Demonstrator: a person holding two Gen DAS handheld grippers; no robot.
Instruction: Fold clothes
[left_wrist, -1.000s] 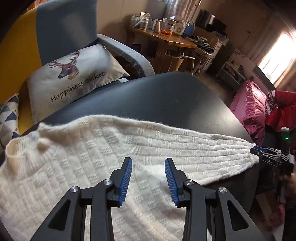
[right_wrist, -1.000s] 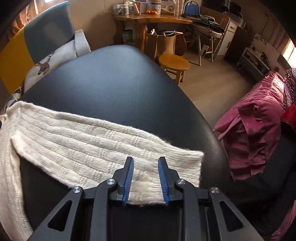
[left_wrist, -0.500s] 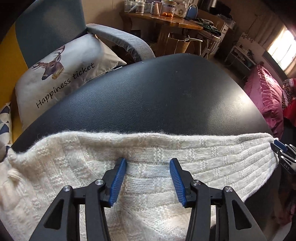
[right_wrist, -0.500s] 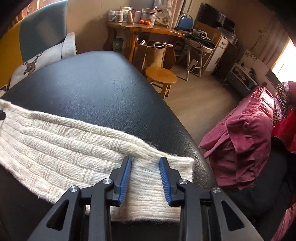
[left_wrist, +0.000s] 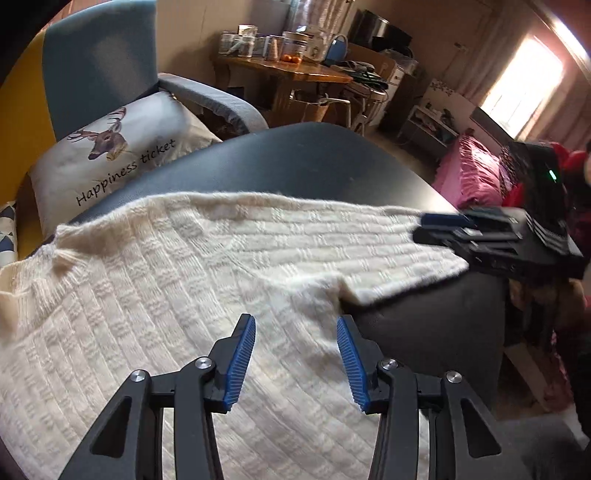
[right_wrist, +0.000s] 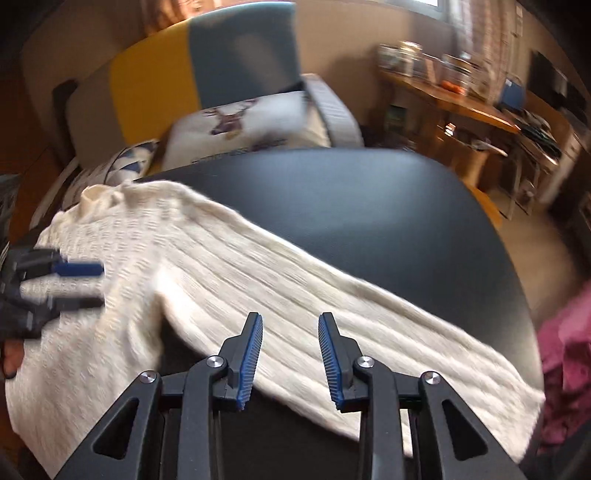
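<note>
While both tongs (left_wrist: 295, 354) (right_wrist: 290, 352) gape, sweater (left_wrist: 166, 280) lies beneath.

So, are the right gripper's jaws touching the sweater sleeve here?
Cannot tell. In the right wrist view the right gripper has open jaws over the sleeve, but motion blur hides any contact or gap.

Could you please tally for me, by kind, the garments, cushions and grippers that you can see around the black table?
Cream knitted sweater: 1
Cushions: 2, the deer cushion and a triangle-patterned cushion
Grippers: 2, the left gripper and the right gripper, both open
Total: 5
</note>
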